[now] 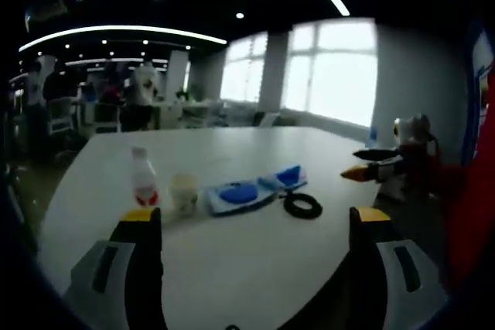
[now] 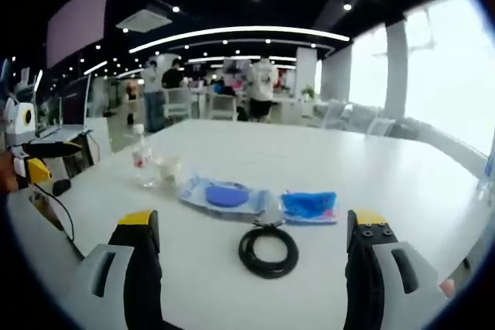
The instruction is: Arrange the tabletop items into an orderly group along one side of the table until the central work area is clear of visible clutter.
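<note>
Five items sit in a loose row on the white table (image 2: 371, 175): a clear bottle (image 2: 142, 161) with a red label, upright; a pale cup (image 2: 168, 169) just beside it; a flat bag holding a blue disc (image 2: 224, 195); a smaller blue packet (image 2: 309, 206); and a coiled black cable (image 2: 268, 251) nearest the right gripper (image 2: 251, 226). Label text is too blurred to read. The bag's long axis runs along the row. Nothing stands between jaws and items. Right gripper's jaws are spread wide, holding nothing; left gripper (image 1: 255, 218) likewise spread and empty. Background: people, possibly at desks, under ceiling light strips (image 2: 232, 32).
</note>
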The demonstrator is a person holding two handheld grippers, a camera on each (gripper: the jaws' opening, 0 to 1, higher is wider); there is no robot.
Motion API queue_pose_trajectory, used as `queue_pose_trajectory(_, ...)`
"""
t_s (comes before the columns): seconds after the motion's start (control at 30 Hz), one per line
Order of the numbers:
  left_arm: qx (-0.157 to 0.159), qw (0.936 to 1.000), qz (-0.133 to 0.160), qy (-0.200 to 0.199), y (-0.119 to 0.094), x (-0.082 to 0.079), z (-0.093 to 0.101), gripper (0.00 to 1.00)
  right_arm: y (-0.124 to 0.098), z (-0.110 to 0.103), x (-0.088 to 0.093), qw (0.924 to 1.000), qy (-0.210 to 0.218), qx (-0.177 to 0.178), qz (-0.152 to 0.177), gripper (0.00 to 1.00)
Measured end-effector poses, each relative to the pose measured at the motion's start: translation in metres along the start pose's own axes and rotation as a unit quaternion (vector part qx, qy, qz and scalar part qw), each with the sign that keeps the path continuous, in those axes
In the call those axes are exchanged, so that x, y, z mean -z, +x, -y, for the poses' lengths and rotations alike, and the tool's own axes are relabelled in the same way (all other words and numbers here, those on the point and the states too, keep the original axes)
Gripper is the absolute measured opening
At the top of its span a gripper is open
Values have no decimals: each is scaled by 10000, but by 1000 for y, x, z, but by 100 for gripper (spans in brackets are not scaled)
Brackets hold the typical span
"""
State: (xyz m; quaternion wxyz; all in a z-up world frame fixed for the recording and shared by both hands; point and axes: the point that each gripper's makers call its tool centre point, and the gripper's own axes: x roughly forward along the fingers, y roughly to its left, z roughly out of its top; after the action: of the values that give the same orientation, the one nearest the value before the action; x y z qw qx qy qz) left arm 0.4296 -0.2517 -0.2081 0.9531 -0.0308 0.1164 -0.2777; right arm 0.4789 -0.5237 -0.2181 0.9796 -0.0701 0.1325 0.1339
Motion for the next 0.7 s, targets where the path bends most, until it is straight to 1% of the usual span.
queue_pose_trajectory(0.07,-4,10000,-84,41,3,5,-1,98,0,-1,0,9998,-156,60,-58,100)
queue_pose_trajectory(0.13,14,9999,-147,1,4,7,-1,99,1,-5,1,9998,-176,38,-103,100)
queue_pose_trajectory(0.17,3,9999,-130,17,4,6,-2,99,1,-6,2,9998,-179,39,-116,99)
queue_pose_trajectory(0.2,-27,9999,-121,29,4,6,-4,99,1,-4,4,9993,-333,106,-112,99)
queue_pose_trajectory(0.23,-153,9997,-211,14,3,10,-11,99,1,-1,6,9989,-394,184,-146,99)
queue_pose_trajectory(0.3,-286,9989,-364,-50,3,17,-16,99,4,-1,7,9991,-349,186,-159,99)
queue_pose_trajectory(0.4,-322,9991,-265,47,4,12,-16,99,8,5,7,9995,-194,221,-145,99)
queue_pose_trajectory(0.43,-354,9989,-286,58,5,13,-16,99,9,6,8,9996,-89,211,-160,99)
queue_pose_trajectory(0.47,-446,9982,-377,117,5,16,-19,99,10,6,7,9996,-20,215,-154,100)
queue_pose_trajectory(0.5,-481,9979,-398,160,6,17,-19,99,13,7,8,9996,-32,224,-149,100)
queue_pose_trajectory(0.53,-666,9965,-469,198,4,19,-25,99,14,6,10,9996,-44,221,-158,100)
queue_pose_trajectory(0.57,-703,9960,-488,268,4,19,-27,99,13,5,23,9983,-30,188,-550,100)
queue_pose_trajectory(0.6,-706,9961,-454,284,4,18,-27,99,14,4,20,9989,-24,167,-445,100)
queue_pose_trajectory(0.63,-836,9952,-472,192,2,20,-34,99,14,2,18,9992,-27,124,-378,100)
queue_pose_trajectory(0.67,-818,9954,-458,189,3,20,-37,99,15,1,19,9991,-53,106,-405,100)
queue_pose_trajectory(0.7,-855,9951,-494,63,2,22,-40,99,16,-1,21,9988,-116,57,-470,100)
